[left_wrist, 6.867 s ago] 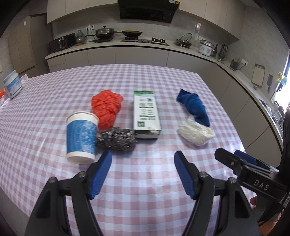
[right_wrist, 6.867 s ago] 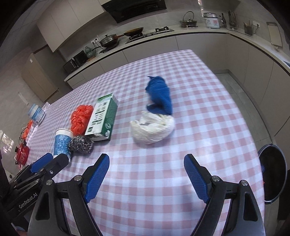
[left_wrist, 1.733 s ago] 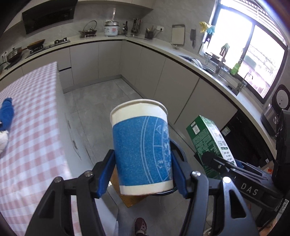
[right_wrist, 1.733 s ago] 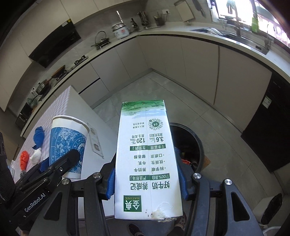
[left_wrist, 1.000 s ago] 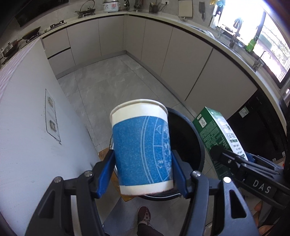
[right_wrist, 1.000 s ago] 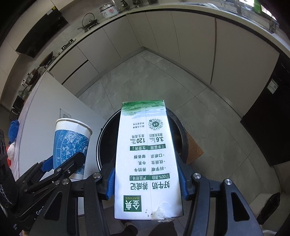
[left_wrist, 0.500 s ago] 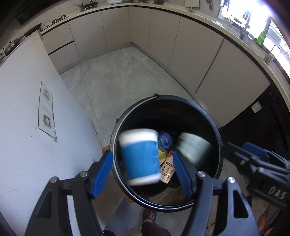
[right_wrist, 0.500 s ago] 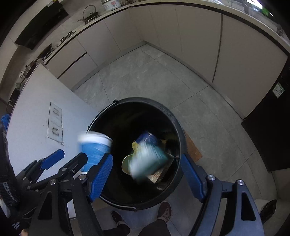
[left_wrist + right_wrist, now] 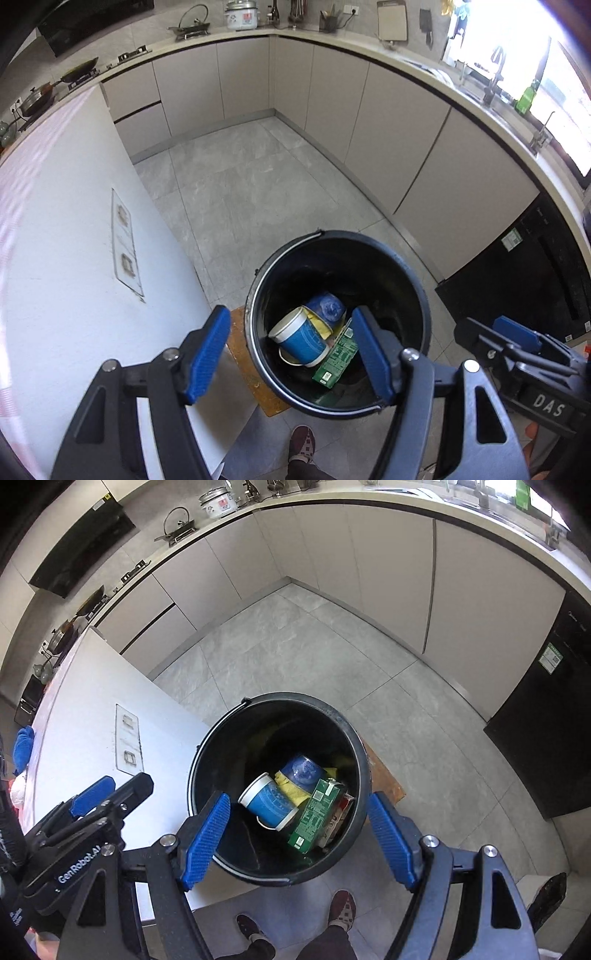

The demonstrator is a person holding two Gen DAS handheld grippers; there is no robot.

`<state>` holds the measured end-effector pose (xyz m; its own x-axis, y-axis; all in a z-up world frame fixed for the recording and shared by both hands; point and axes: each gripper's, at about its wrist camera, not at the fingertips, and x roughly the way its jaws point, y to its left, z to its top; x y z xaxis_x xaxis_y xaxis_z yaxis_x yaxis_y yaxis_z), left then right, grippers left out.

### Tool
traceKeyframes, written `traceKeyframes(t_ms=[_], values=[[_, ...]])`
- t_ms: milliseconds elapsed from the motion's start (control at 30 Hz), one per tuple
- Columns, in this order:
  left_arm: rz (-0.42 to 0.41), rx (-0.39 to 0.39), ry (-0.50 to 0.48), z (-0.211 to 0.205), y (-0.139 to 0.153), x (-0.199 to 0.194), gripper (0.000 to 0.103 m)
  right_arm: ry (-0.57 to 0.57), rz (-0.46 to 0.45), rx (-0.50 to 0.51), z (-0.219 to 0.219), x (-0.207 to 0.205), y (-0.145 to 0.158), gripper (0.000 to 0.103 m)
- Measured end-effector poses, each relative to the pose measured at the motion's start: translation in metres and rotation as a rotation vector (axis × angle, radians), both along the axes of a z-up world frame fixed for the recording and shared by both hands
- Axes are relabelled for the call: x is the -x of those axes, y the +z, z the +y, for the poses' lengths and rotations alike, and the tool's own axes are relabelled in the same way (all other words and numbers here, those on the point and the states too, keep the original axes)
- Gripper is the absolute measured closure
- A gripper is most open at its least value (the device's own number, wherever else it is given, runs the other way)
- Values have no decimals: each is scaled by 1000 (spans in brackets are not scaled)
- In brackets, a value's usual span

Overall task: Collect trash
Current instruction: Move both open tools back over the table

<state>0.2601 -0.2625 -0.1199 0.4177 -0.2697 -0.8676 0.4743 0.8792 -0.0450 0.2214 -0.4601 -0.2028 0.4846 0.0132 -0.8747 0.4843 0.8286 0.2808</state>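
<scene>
Both views were lit by daylight from a window (image 9: 561, 107) at the upper right, blown out to white glare. The bin (image 9: 424, 295) interior was left in deep shadow. Strong fisheye bending and dark vignetting were seen at the edges; focus was sharp throughout.

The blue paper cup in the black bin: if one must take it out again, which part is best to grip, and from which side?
Probably the blue paper cup is best gripped across its side wall from above: it lies tilted on the green carton, and the black bin wall blocks sideways approaches.
</scene>
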Motion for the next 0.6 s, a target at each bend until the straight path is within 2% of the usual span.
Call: traceKeyframes(t_ms=[600], values=[[-26,134,-53,71,88,28,33,-19,-66,29,60,28,85,23]])
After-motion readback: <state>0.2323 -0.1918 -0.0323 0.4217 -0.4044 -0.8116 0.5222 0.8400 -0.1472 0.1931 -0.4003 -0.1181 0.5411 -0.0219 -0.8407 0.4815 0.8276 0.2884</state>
